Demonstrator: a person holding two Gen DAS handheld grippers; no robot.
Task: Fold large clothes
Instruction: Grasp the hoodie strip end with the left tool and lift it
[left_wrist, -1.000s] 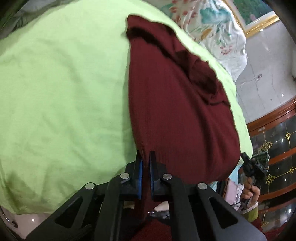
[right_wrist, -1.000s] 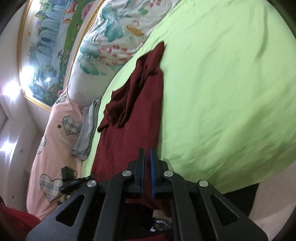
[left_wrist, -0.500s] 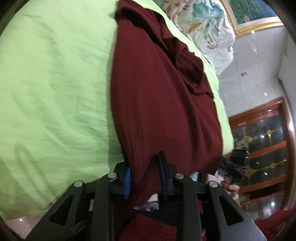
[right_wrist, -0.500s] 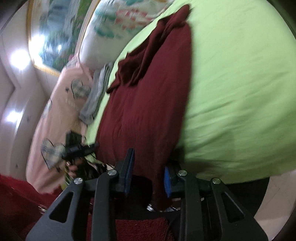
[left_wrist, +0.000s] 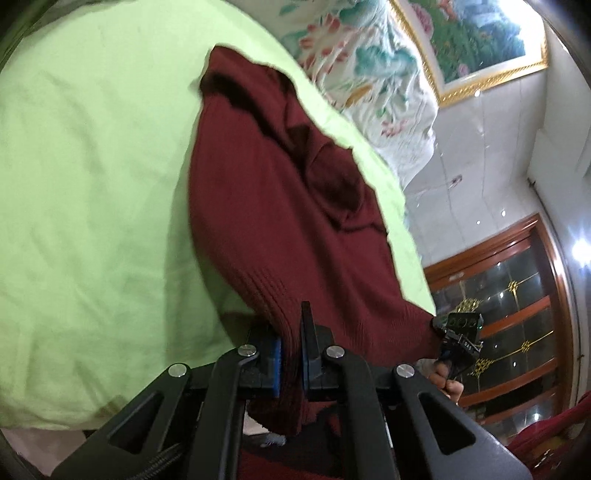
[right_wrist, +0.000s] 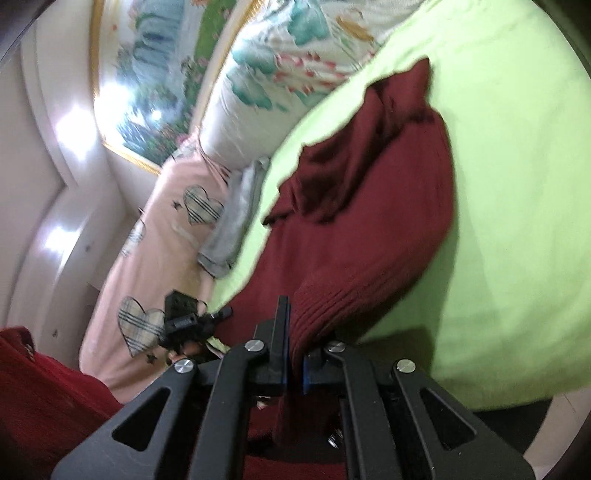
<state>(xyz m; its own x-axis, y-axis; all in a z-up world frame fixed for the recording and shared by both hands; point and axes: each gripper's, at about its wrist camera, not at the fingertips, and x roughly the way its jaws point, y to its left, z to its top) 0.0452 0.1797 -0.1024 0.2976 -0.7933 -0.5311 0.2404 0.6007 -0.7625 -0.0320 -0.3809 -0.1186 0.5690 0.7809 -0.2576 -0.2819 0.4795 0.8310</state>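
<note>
A dark red knit sweater (left_wrist: 277, 206) (right_wrist: 369, 229) lies lengthwise on the lime-green bed sheet (left_wrist: 92, 184) (right_wrist: 517, 184), its sleeves bunched over the far half. My left gripper (left_wrist: 291, 332) grips one corner of the ribbed hem, its jaws closing with the knit pinched between the blue pads. At the other hem corner my right gripper (right_wrist: 293, 332) is clamped the same way, jaws closing tight on the ribbing. The hem hangs stretched between them above the bed's near edge. Each wrist view shows the other gripper (left_wrist: 461, 332) (right_wrist: 184, 321) at the side.
A floral pillow (left_wrist: 369, 74) (right_wrist: 277, 85) sits at the bed's head below a gold-framed painting (left_wrist: 461, 37). A pink heart-print quilt (right_wrist: 147, 277) and a grey garment (right_wrist: 236, 221) lie along one side. A wooden glass cabinet (left_wrist: 517, 295) stands beyond the bed.
Both grippers opened around the hem half a second ago and have clamped down on it again. The hem corners now sit a little higher, and the right gripper has shifted sideways.
</note>
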